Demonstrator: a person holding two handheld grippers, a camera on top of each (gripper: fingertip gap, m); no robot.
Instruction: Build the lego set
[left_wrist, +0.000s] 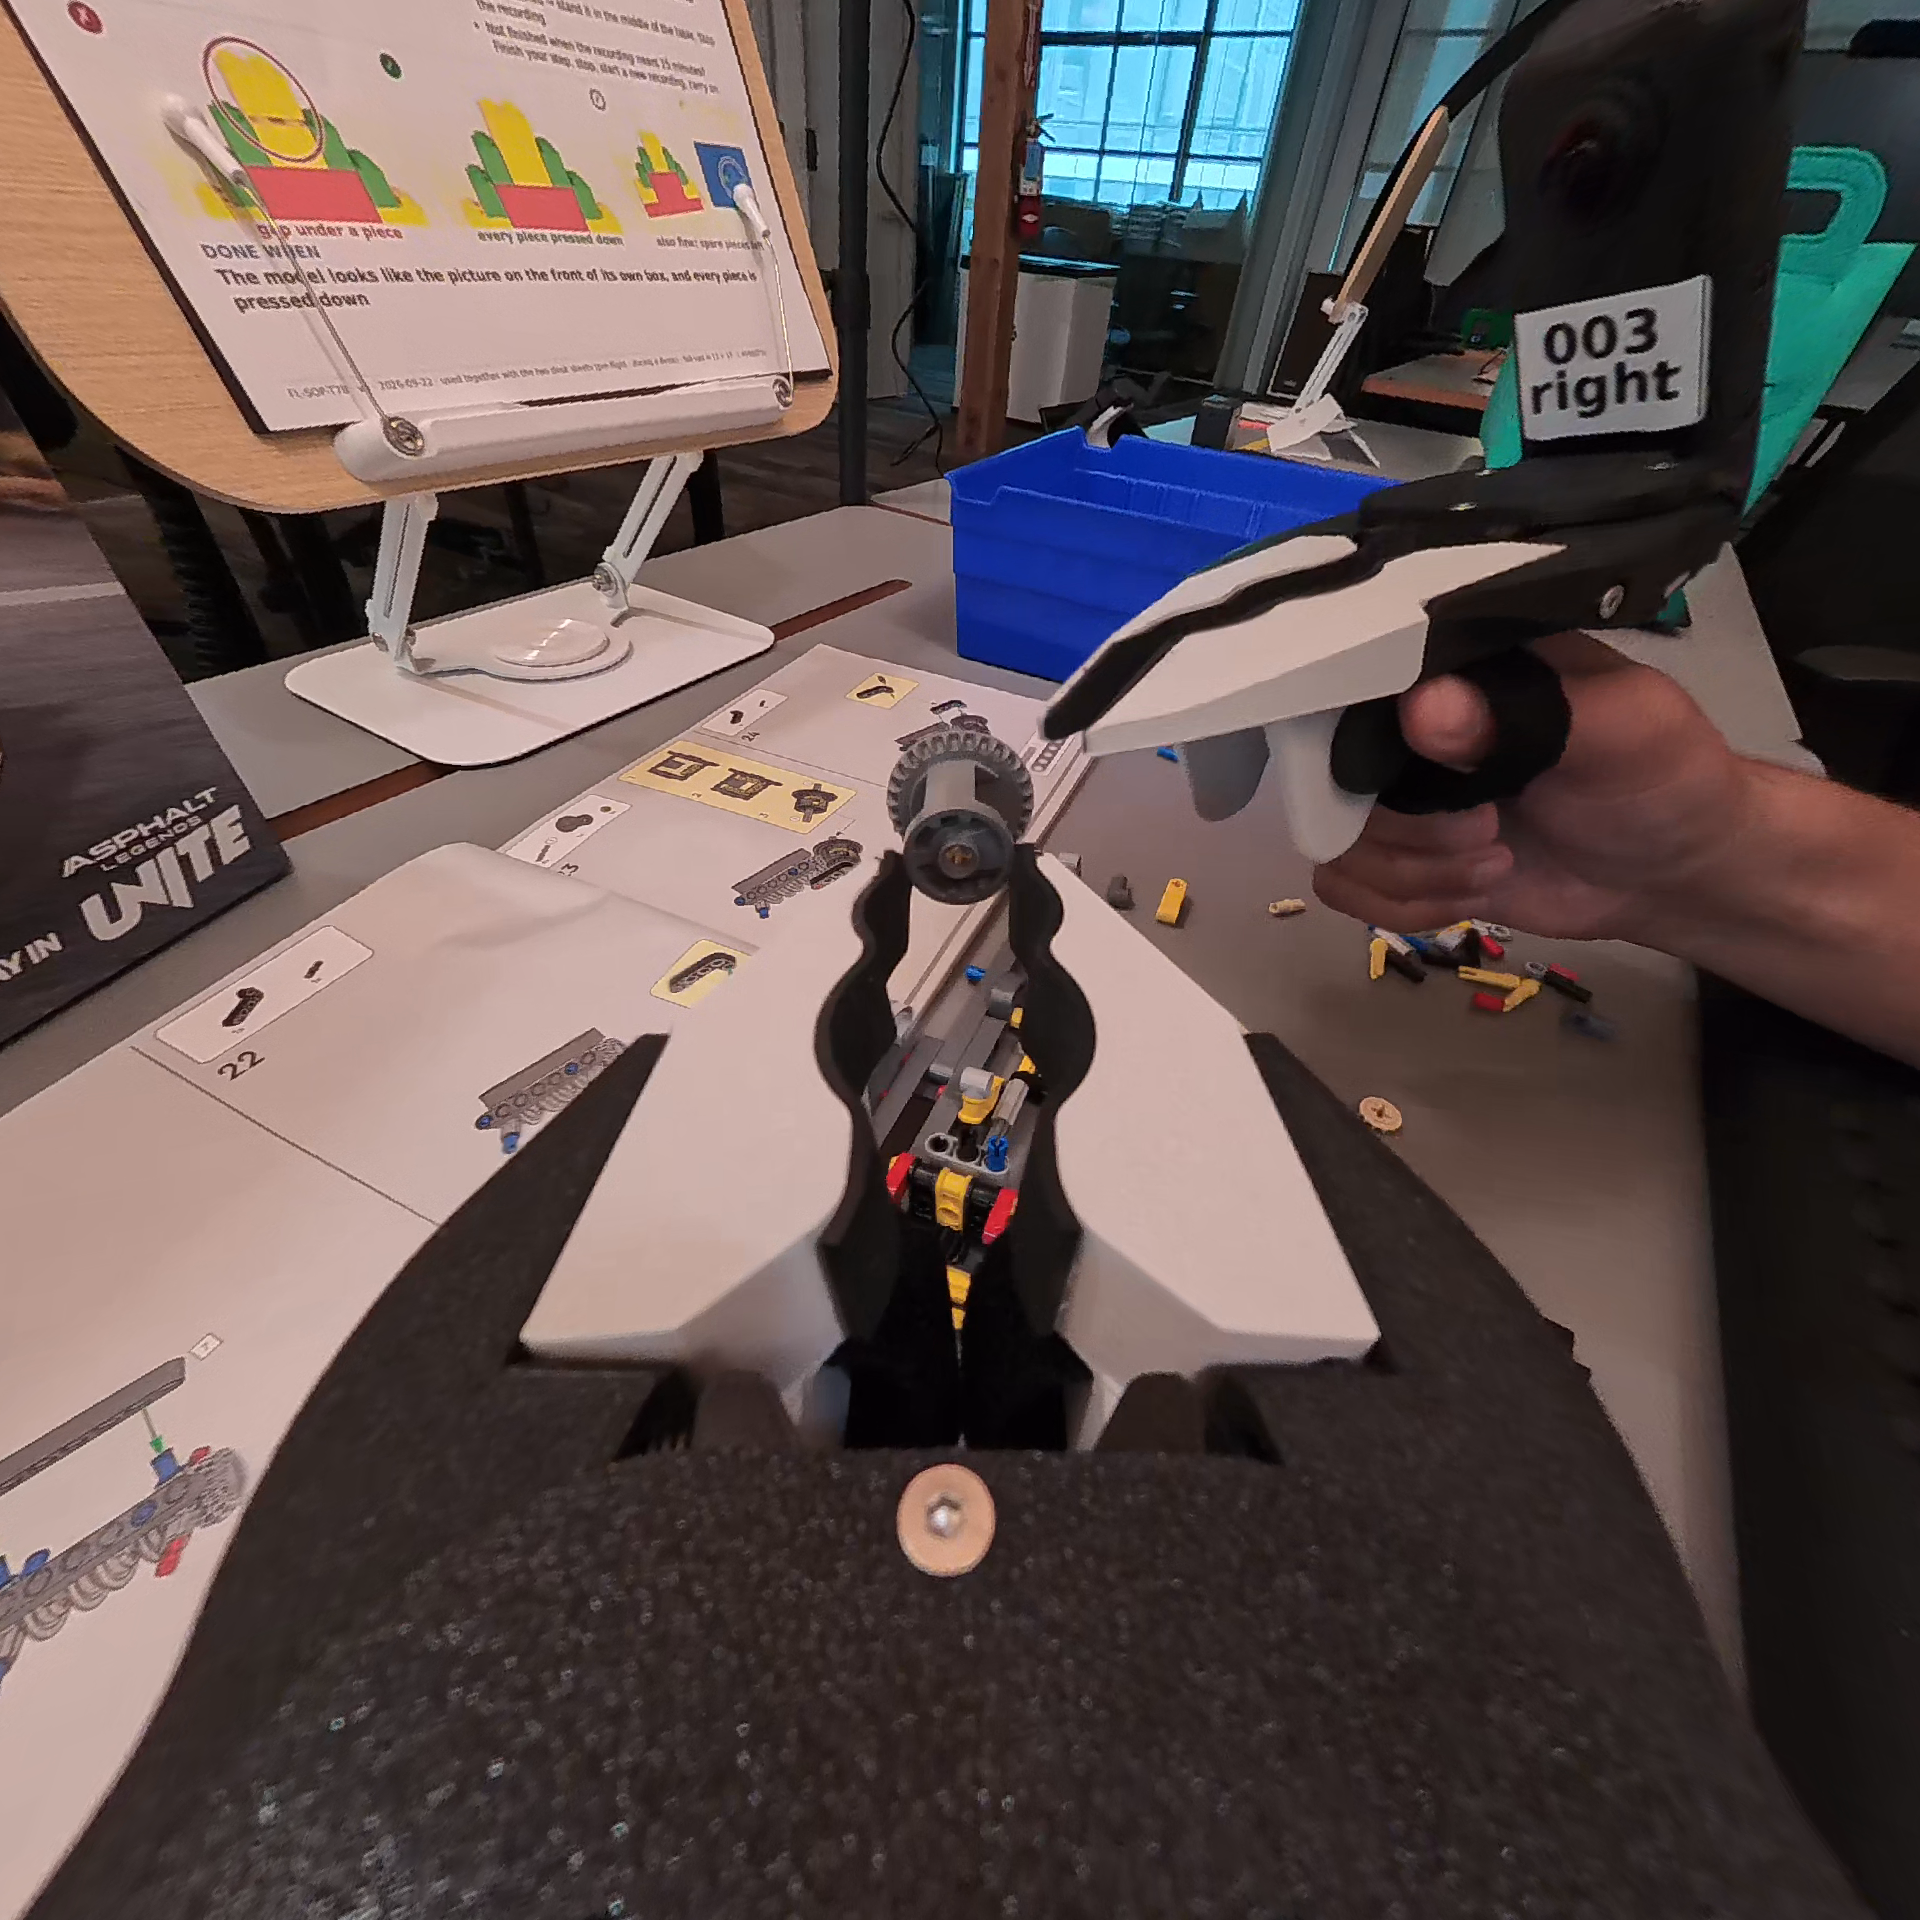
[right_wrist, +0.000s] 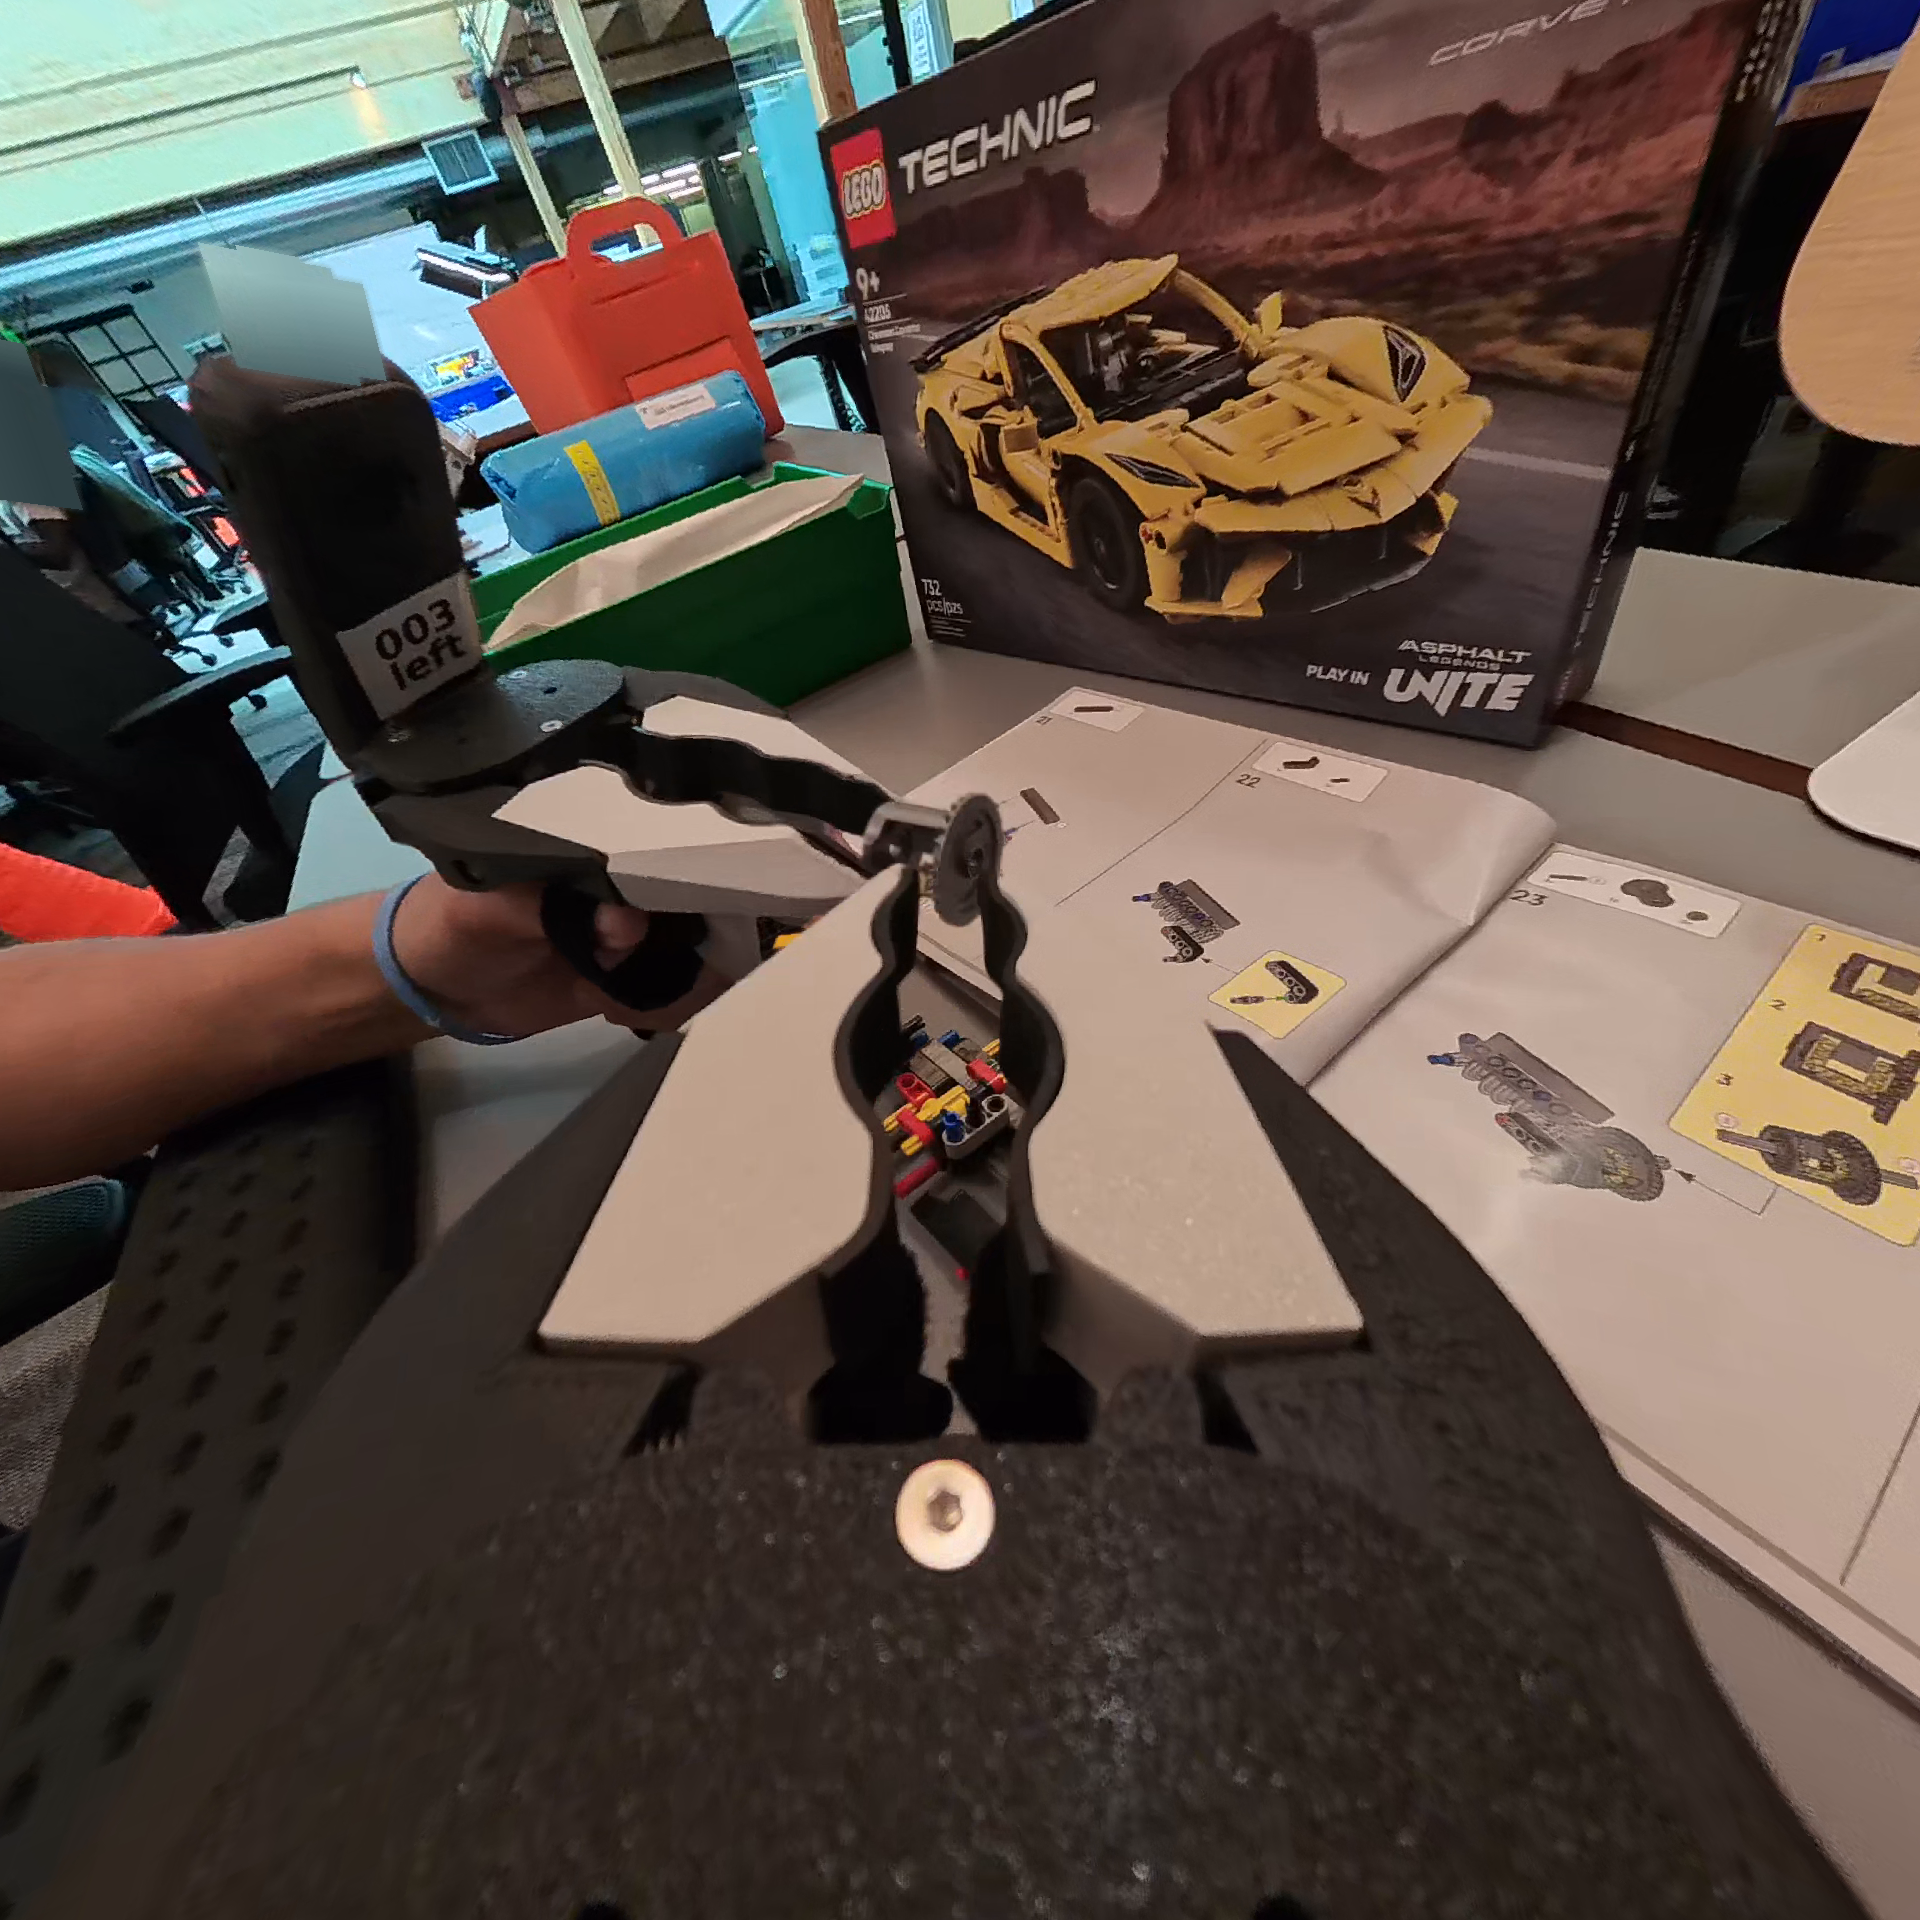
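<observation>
Pinching grey gear assembly (left_wrist: 958, 821): left gripper (left_wrist: 956, 862).

Blue bin (left_wrist: 1091, 551) blocks far side; table (left_wrist: 1558, 1143) right open.

Blue bin (left_wrist: 1122, 540), 1 o'clock on table. Wooden document stand (left_wrist: 436, 436), 11 o'clock. Green bin (right_wrist: 727, 603), 11 o'clock; orange bag (right_wrist: 623, 312) behind it.

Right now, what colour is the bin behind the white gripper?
Blue bin, seen best in the left wrist view, behind the right gripper.
</observation>
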